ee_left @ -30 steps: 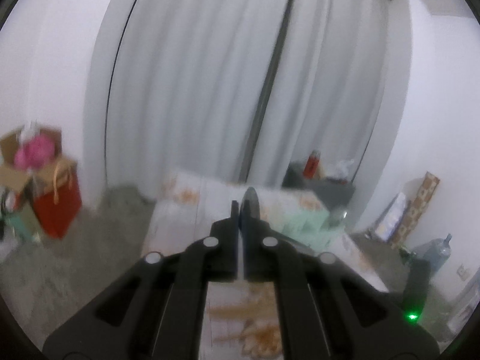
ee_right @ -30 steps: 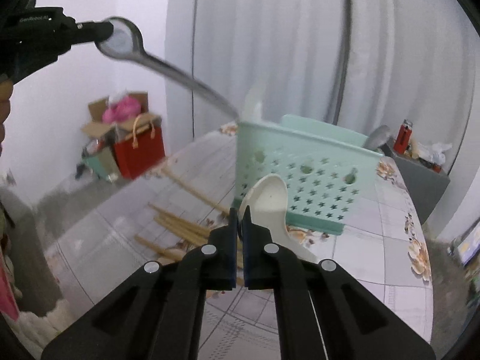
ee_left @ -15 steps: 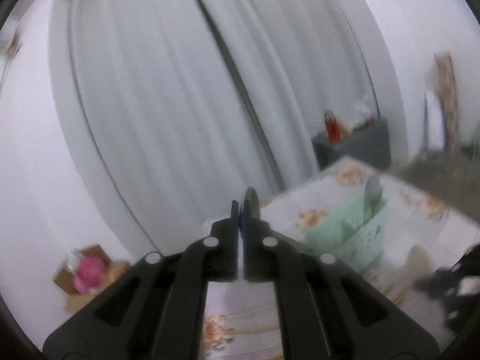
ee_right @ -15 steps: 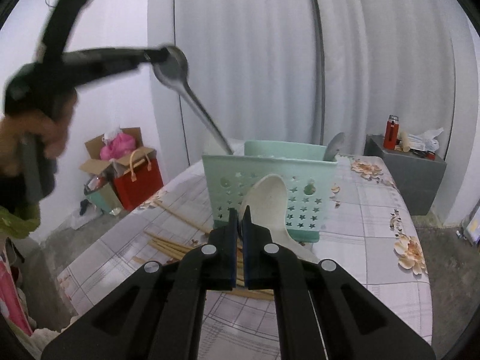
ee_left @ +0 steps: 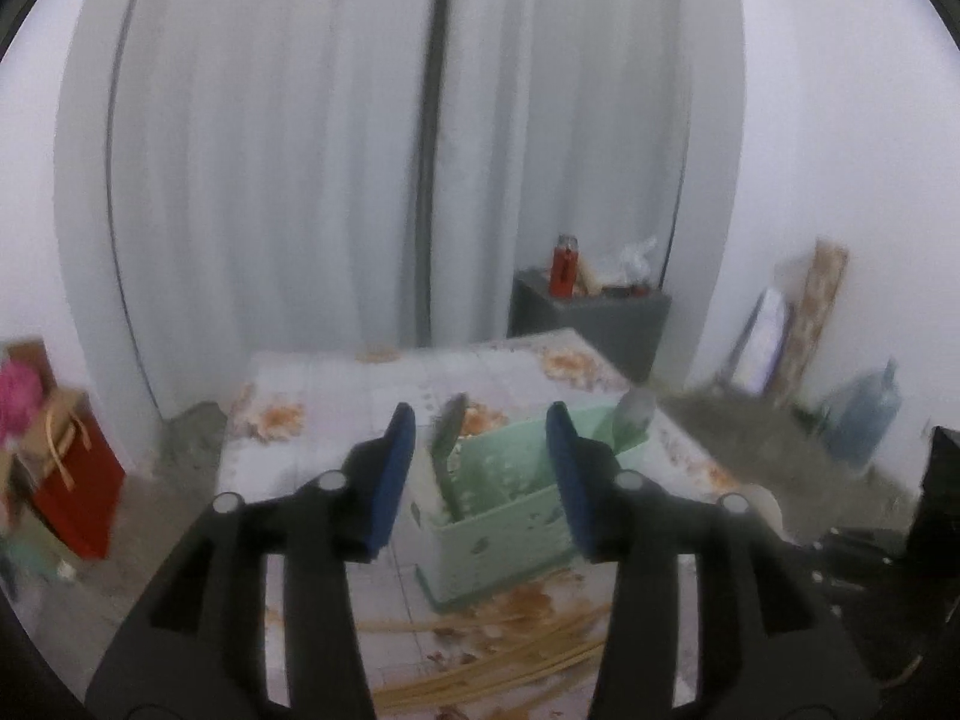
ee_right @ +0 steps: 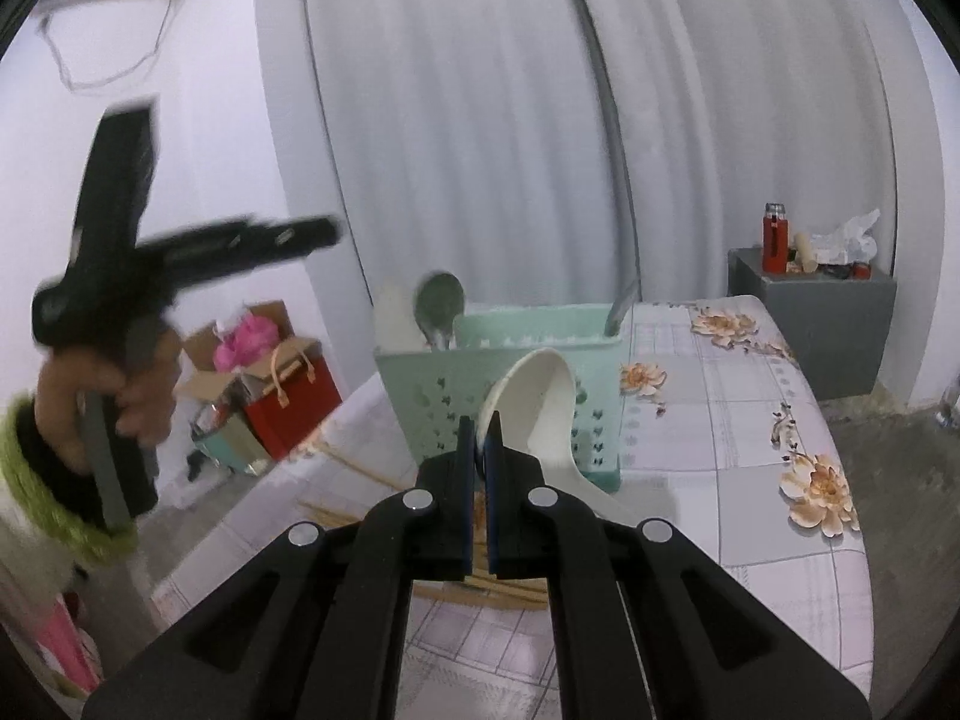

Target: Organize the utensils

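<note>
A mint green utensil basket [ee_right: 504, 378] stands on the tiled table [ee_right: 738, 420]. A metal spoon [ee_right: 441, 306] stands in its left compartment and another metal utensil [ee_right: 621, 303] in its right one. My right gripper [ee_right: 478, 432] is shut on a white plastic spoon [ee_right: 534, 396], held just in front of the basket. My left gripper [ee_left: 480, 438] is open and empty, above the basket [ee_left: 516, 504], where the metal spoon [ee_left: 447, 432] also shows. It appears at the left of the right wrist view [ee_right: 324, 231]. Wooden chopsticks [ee_left: 492, 654] lie on the table.
A red gift bag [ee_right: 288, 402] and boxes sit on the floor left of the table. A grey cabinet [ee_right: 810, 324] with a red bottle [ee_right: 775, 238] stands behind the table. White curtains hang at the back. A water jug [ee_left: 864, 414] stands on the floor at the right.
My left gripper opened and let go of the metal spoon, which now stands in the basket's left compartment. The left gripper drew back above the basket. My right gripper kept hold of the white spoon.
</note>
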Demonstrator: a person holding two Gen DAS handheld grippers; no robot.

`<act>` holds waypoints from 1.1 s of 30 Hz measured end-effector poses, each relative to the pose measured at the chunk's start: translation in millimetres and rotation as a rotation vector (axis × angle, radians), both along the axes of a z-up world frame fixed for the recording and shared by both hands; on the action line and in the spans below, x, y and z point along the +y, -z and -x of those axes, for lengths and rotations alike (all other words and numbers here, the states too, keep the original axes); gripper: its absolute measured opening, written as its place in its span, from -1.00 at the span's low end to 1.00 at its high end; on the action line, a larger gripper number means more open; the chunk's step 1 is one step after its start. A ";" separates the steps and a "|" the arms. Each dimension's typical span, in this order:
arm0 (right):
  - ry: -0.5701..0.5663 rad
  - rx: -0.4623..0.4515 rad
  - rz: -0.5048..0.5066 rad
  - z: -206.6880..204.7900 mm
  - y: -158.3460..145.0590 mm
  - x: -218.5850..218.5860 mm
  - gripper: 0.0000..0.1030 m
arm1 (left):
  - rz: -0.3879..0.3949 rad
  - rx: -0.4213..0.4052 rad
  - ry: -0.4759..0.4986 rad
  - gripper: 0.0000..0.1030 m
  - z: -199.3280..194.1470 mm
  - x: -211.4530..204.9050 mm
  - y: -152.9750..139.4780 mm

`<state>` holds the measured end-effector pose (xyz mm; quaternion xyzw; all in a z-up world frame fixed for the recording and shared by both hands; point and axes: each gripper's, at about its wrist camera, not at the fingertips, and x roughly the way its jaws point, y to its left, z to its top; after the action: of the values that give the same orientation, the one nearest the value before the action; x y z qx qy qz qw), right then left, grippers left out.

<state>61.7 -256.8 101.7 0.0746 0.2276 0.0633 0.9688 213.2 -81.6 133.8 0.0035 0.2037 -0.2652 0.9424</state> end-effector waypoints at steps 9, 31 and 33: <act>-0.092 -0.097 -0.233 -16.2 -53.6 -44.1 -0.94 | 0.102 0.053 -0.101 0.01 30.0 53.3 29.4; -0.142 -0.082 -0.438 -136.8 -43.0 -70.1 -0.94 | 0.107 0.170 -0.221 0.04 62.9 118.3 81.5; -0.130 -0.044 -0.430 -142.3 -25.5 -70.1 -0.94 | 0.110 0.178 -0.225 0.04 61.7 120.5 83.9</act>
<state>204.1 -326.9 127.2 0.2632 0.1919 0.1741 0.9293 151.5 38.9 49.8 -0.0945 0.2705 -0.1681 0.9432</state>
